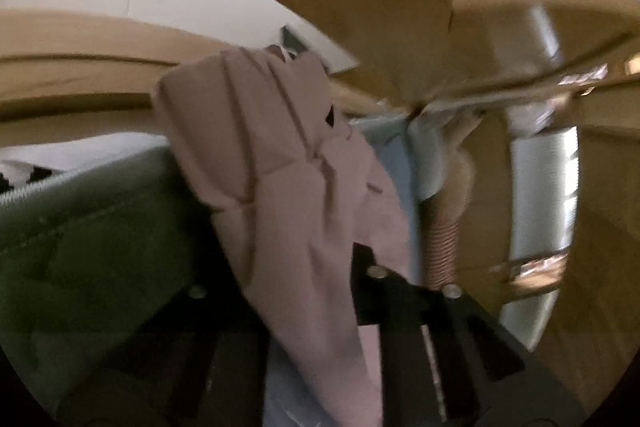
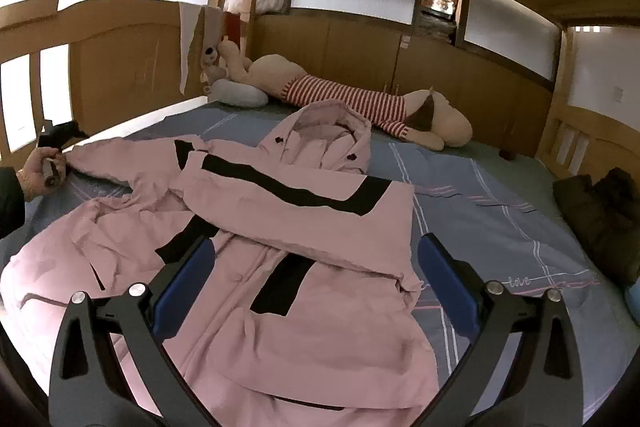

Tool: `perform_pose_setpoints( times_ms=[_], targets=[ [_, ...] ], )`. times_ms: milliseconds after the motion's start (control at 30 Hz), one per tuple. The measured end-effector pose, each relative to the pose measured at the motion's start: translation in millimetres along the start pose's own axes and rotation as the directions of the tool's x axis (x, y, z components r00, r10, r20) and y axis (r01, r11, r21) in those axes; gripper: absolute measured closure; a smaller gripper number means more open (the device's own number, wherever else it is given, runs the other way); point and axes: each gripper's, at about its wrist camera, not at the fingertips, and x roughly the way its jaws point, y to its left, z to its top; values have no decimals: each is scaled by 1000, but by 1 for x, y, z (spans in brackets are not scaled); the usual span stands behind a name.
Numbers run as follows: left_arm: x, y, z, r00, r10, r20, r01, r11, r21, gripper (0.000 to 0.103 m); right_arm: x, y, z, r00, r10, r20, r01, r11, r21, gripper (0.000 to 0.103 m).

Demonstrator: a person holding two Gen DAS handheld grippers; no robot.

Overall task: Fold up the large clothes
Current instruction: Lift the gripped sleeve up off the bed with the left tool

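A large pink jacket (image 2: 288, 227) with black stripes and a hood lies spread on the bed, one sleeve folded across its chest. My right gripper (image 2: 316, 267) is open and empty, hovering above the jacket's lower front. My left gripper (image 2: 54, 163) is at the bed's far left, shut on the cuff of the other sleeve (image 2: 120, 155). In the left wrist view the pink sleeve (image 1: 288, 187) fills the space between the fingers and runs away from the camera; the image is blurred.
A long plush toy in a striped shirt (image 2: 352, 103) and a small grey pillow (image 2: 236, 93) lie at the back of the bed. A dark green garment (image 2: 600, 211) lies at the right edge. Wooden bed rails (image 2: 120, 27) surround the blue sheet (image 2: 500, 219).
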Motion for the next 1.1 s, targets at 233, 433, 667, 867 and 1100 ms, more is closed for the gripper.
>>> perform_pose_setpoints(
  times_ms=[233,433,667,867,1100],
  targets=[
    [-4,-16,-1,998,58,-3,-57,997,60,100,7,3,-1,1000,-1,-14,0,1000,-19,1],
    [-17,-43,-4,999,30,38,-34,993,117,101,7,6,-1,1000,3,-12,-3,1000,-31,1],
    [-35,-73,-11,998,-19,59,9,986,167,101,1,-1,-1,1000,-4,8,4,1000,-14,1],
    [-58,-139,-36,996,-70,60,50,954,295,101,-11,-14,0,999,-11,31,11,1000,25,1],
    [-106,-265,-120,983,-175,52,120,835,537,101,-25,-27,1,998,-8,56,5,999,53,1]
  ],
)
